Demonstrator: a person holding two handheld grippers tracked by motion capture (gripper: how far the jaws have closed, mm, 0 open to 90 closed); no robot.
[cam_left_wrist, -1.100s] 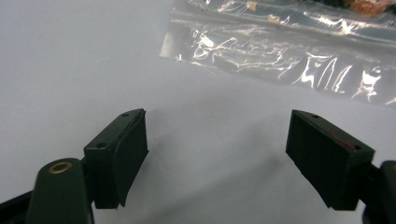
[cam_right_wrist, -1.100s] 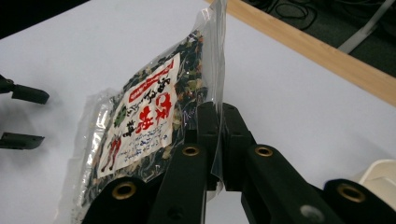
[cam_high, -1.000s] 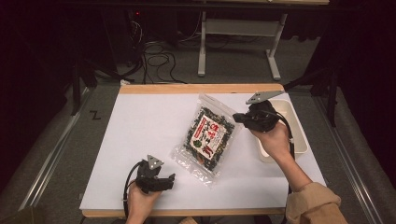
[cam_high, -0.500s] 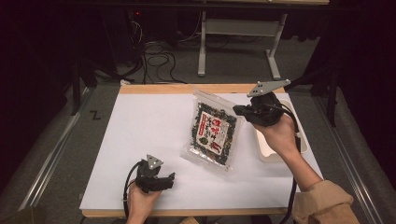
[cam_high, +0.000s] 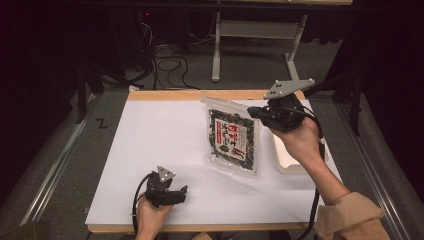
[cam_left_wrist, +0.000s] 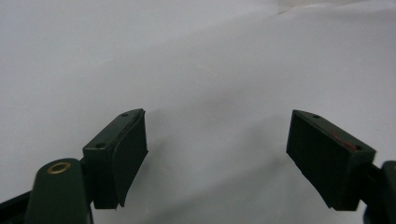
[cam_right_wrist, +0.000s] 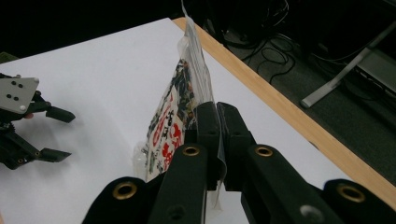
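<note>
Right tool (cam_high: 256, 113) is clamped on the edge of the seaweed packet (cam_high: 233, 137), holding it tilted above the white counter (cam_high: 165, 130). Left tool (cam_high: 181, 193) rests low near the front edge, jaws spread wide and gripping nothing.

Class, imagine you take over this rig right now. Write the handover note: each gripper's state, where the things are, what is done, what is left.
Right gripper: shut on the edge of the snack bag, holding it tilted up off the white table.
Left gripper: open, holding nothing, low over the near edge of the table.
White tray: at the table's right side, under the right hand.
Done: bag gripped and raised.
Left: probably setting the bag down, perhaps in the tray; the left gripper is free to help.
</note>
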